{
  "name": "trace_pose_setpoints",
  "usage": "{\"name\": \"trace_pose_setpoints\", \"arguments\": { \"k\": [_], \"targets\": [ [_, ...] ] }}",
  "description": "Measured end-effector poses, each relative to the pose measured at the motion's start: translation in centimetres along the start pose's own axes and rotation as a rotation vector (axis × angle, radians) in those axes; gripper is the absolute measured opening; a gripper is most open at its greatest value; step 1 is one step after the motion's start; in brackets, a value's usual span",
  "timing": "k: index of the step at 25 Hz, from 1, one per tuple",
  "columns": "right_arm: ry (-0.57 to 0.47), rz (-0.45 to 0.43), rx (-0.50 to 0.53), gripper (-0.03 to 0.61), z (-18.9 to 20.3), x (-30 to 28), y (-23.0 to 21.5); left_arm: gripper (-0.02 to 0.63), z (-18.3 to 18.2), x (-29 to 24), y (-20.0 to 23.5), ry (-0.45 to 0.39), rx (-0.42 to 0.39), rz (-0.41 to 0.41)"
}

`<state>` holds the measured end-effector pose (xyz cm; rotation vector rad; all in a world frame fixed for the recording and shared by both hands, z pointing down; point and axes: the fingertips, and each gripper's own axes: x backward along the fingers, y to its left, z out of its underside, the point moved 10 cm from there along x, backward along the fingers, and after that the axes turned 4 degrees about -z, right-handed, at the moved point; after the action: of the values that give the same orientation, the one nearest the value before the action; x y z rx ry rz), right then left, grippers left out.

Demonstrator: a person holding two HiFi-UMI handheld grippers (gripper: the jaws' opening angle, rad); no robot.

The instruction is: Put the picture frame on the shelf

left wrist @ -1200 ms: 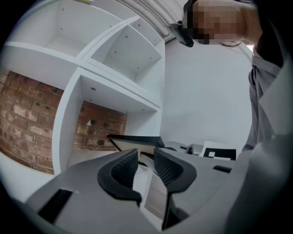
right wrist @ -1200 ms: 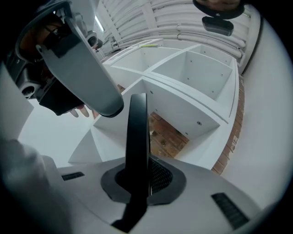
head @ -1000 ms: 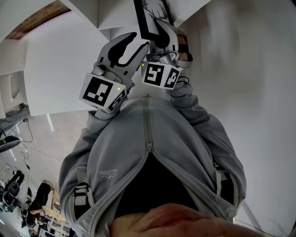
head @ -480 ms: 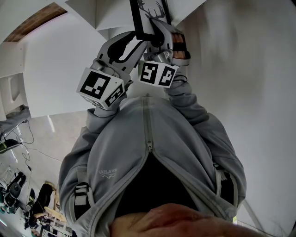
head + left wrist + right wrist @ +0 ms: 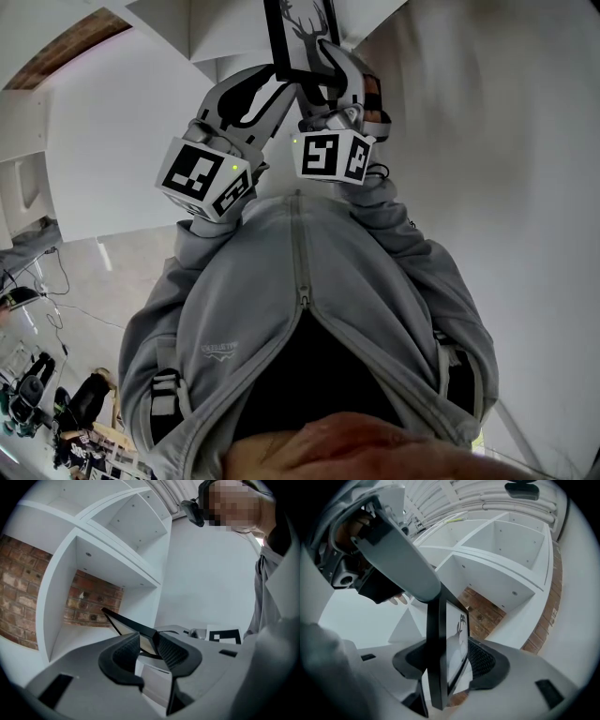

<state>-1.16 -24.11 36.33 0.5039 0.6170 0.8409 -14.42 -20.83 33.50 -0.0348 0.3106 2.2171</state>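
Two grippers flank the picture frame (image 5: 302,33). The left gripper (image 5: 147,644) has just been closing its jaws and pinches the frame's corner. The right gripper (image 5: 447,660), clamped a second ago, has just been opening, and the frame is loose between its jaws. The frame stands upright before the white shelf (image 5: 119,569), with a brick wall (image 5: 89,604) behind.

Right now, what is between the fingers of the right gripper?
The frame stands edge-on between the fingers of the right gripper, which have just been opening. The right gripper view shows this.
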Motion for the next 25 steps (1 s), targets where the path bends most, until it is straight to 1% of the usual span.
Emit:
{"name": "trace_pose_setpoints", "arguments": {
  "k": [2,4,6,10,12,16,18,21,25],
  "targets": [
    [0.002,-0.032,-0.050,0.230,0.5,1.4,-0.2,0.129,-0.2,0.1,-0.1,0.002,0.000,0.001],
    [-0.002,-0.064,-0.131,0.233,1.7,2.7,-0.3,0.129,-0.2,0.2,0.0,0.001,0.001,0.001],
    [-0.008,-0.115,-0.242,0.241,3.3,3.8,-0.7,0.129,-0.1,0.2,0.0,0.000,-0.001,0.002],
    [-0.053,-0.257,-0.514,0.244,6.7,4.7,-1.6,0.129,-0.1,0.1,0.0,-0.001,-0.004,0.002],
    [-0.081,-0.315,-0.601,0.242,7.8,4.2,-1.8,0.129,0.0,0.1,0.2,-0.001,-0.006,-0.001],
    [-0.143,-0.419,-0.730,0.242,9.5,3.2,-2.4,0.129,0.4,-0.1,0.2,0.006,-0.006,-0.011],
    [-0.182,-0.451,-0.800,0.242,10.2,3.0,-2.8,0.129,0.5,-0.2,-0.1,0.009,0.001,-0.018],
    [-0.237,-0.451,-0.855,0.239,10.3,2.9,-3.0,0.129,0.7,0.1,0.4,0.019,0.003,-0.028],
    [-0.273,-0.438,-0.886,0.224,10.3,2.4,-2.8,0.129,1.1,0.1,1.8,0.041,0.002,-0.036]
  ]
}}
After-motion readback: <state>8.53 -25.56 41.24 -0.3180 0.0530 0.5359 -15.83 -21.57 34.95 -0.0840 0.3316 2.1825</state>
